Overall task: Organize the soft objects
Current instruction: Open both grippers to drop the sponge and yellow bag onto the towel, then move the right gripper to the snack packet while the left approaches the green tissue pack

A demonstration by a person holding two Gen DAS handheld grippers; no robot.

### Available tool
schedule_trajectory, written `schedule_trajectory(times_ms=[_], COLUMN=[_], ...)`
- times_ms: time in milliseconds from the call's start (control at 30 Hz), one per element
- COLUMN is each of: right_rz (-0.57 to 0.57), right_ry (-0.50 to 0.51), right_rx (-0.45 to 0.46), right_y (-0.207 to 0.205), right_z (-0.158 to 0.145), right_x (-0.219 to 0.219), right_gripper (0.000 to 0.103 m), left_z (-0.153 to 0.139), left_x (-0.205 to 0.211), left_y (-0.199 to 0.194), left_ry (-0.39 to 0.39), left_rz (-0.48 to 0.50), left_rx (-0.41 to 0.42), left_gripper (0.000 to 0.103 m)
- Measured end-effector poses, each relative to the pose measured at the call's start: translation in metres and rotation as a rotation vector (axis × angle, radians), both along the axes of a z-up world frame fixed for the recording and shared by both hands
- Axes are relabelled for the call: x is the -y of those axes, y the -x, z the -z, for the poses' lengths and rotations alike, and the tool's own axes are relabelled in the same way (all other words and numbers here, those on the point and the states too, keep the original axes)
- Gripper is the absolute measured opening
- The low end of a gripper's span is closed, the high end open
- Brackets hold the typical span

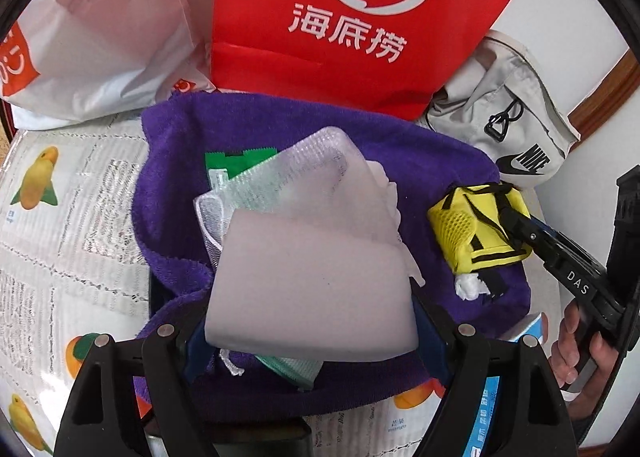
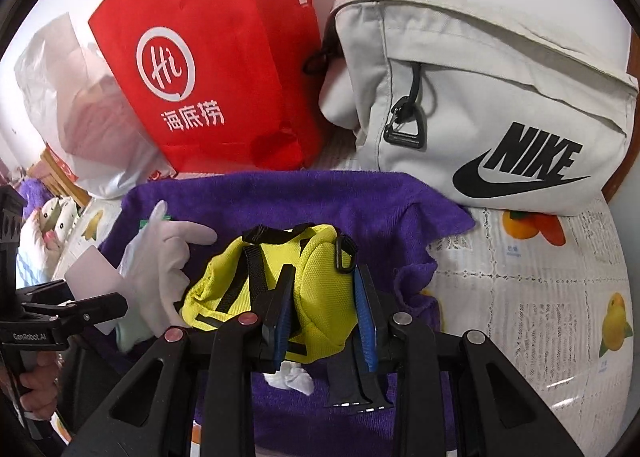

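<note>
The red paper bag (image 1: 360, 17) carries a white ringed "Hi" logo with the Chinese characters 海底捞 beneath it, readable in both wrist views. The pale grey pouch (image 2: 500, 105) bears a black "NIKE" wordmark with the swoosh under it. The right gripper (image 1: 516, 223), seen from the left wrist camera, is lettered "DAS" in white on its black body, and the left gripper's body at the right wrist view's edge reads "GenRobot.AI"; small captions on the fruit-print tablecloth (image 2: 560, 297) are too small to read.

Purple towel (image 2: 280, 197), yellow pouch (image 2: 320, 289) with black straps — red bag (image 2: 208, 57), fruit-printed tablecloth (image 2: 540, 297).
</note>
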State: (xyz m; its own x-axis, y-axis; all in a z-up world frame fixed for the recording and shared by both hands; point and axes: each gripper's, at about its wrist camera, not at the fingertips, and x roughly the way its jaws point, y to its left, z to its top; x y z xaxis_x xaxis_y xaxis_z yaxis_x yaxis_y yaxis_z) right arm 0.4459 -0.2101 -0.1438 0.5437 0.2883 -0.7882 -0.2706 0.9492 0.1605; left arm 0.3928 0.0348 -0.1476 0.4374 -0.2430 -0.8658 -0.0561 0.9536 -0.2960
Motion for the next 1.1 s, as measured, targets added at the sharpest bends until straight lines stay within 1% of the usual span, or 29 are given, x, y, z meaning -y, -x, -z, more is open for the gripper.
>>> schedule_trajectory(times_ms=[233,333,367,400,433,467,500,567,733,900,967,1100], right_rz=[-0.009,0.003,0.006,0.005,0.004,0.006,0.008,0.006,0.007,0.004,0.002,0.005], right_ry=[-0.008,-0.017,-0.025,-0.033,-0.038,-0.035,-0.028,-0.014,-0.012,-0.002,0.005,0.009], right_rx=[-0.039,-0.046,-0.043,-0.037,-0.032,-0.029,-0.023,0.001,0.024,0.062,0.076,0.112], right_y=[-0.005,-0.007,-0.007,-0.007,-0.006,-0.006,-0.005,-0.002,0.009,0.033,0.045,0.076], right_z=[0.011,0.012,0.011,0.01,0.008,0.006,0.004,-0.001,-0.012,-0.029,-0.035,-0.051], right_x=[-0.001,0.001,0.003,0.004,0.005,0.005,0.005,0.005,0.005,0.005,0.005,0.006], right_gripper=[0.03,0.036,0.039,0.043,0.047,0.056,0.059,0.059,0.059,0.059,0.059,0.059], left_z=[0.004,0.004,0.004,0.005,0.005,0.004,0.004,0.003,-0.005,-0.021,-0.029,-0.05], left_x=[0.003,0.003,0.004,0.004,0.005,0.007,0.008,0.009,0.004,-0.008,-0.012,-0.022], left_y=[-0.007,-0.008,-0.008,-0.008,-0.008,-0.008,-0.007,-0.006,0.002,0.02,0.03,0.056], left_ry=[0.01,0.037,0.048,0.05,0.048,0.045,0.045,0.041,0.04,0.027,0.022,0.034], left_rz=[0.015,0.022,0.02,0.02,0.023,0.029,0.034,0.035,0.017,-0.011,-0.024,-0.047], left_rx=[0.0,0.007,0.008,0.006,0.004,0.004,0.003,-0.001,0.012,0.05,0.073,0.158], left_gripper=[0.082,0.085,0.088,0.091,0.091,0.091,0.091,0.091,0.091,0.091,0.091,0.091])
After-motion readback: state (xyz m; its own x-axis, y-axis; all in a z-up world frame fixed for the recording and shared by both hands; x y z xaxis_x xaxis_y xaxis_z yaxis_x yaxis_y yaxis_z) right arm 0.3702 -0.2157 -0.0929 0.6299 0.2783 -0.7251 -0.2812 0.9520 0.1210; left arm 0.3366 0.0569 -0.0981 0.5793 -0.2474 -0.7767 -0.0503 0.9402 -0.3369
